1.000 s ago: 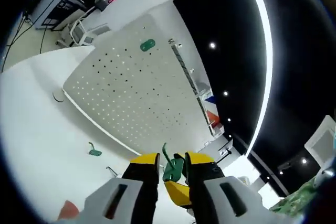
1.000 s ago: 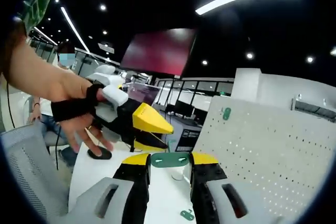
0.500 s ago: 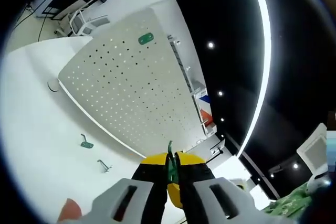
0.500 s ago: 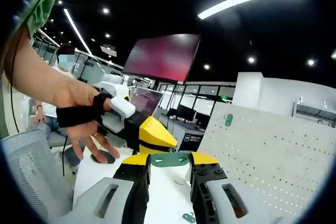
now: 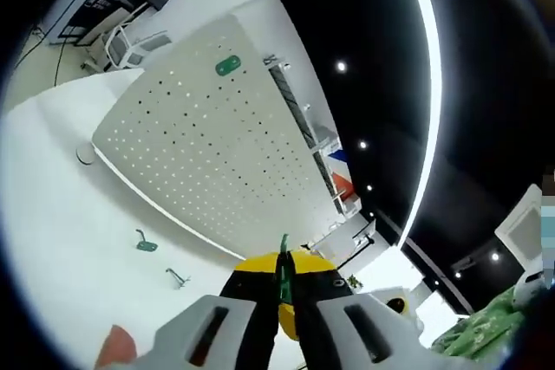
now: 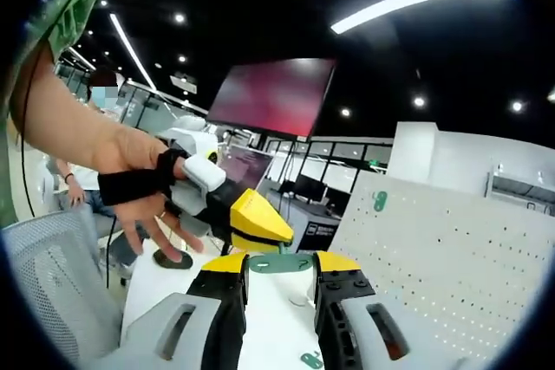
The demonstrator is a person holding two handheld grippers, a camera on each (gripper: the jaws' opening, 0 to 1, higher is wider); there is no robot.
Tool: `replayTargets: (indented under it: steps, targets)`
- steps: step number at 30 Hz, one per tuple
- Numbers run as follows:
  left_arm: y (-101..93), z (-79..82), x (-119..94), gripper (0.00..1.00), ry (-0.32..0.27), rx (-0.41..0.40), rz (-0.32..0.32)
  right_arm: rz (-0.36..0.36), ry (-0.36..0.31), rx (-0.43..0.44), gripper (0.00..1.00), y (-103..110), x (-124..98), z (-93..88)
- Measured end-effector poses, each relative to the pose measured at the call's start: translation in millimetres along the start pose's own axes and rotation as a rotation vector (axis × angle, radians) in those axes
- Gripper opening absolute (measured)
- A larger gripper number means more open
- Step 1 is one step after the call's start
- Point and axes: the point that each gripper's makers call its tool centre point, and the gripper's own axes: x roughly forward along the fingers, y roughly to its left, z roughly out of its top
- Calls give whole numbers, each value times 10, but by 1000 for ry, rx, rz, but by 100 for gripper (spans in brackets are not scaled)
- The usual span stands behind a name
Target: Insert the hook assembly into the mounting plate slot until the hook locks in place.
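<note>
Left gripper clamped edge-on on a green hook piece; right gripper grips the green plate flat between its jaws. Both held just before the white pegboard, another green hook mounted near its top.
</note>
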Motion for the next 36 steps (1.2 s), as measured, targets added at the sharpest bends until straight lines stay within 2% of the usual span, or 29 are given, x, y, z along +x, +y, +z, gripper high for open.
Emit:
replayTargets:
  steps: [10, 15, 18, 22, 25, 36]
  targets:
    - [-69, -63, -33, 3, 62, 152, 22, 59, -1, -64, 29, 48, -55, 5]
    - [-110, -121, -70, 3, 120, 233, 28, 109, 9, -158, 29, 108, -101, 21]
    - [-144, -142, -91, 3, 141, 250, 20, 140, 12, -237, 29, 139, -124, 49]
    - [-166, -185, -136, 4, 210, 297, 9, 181, 21, -329, 29, 196, -150, 70]
    - [-194, -240, -181, 4, 287, 373, 2, 217, 26, -388, 29, 257, -176, 79]
    - [-231, -288, -213, 4, 390, 461, 11, 253, 34, -468, 29, 321, -196, 95]
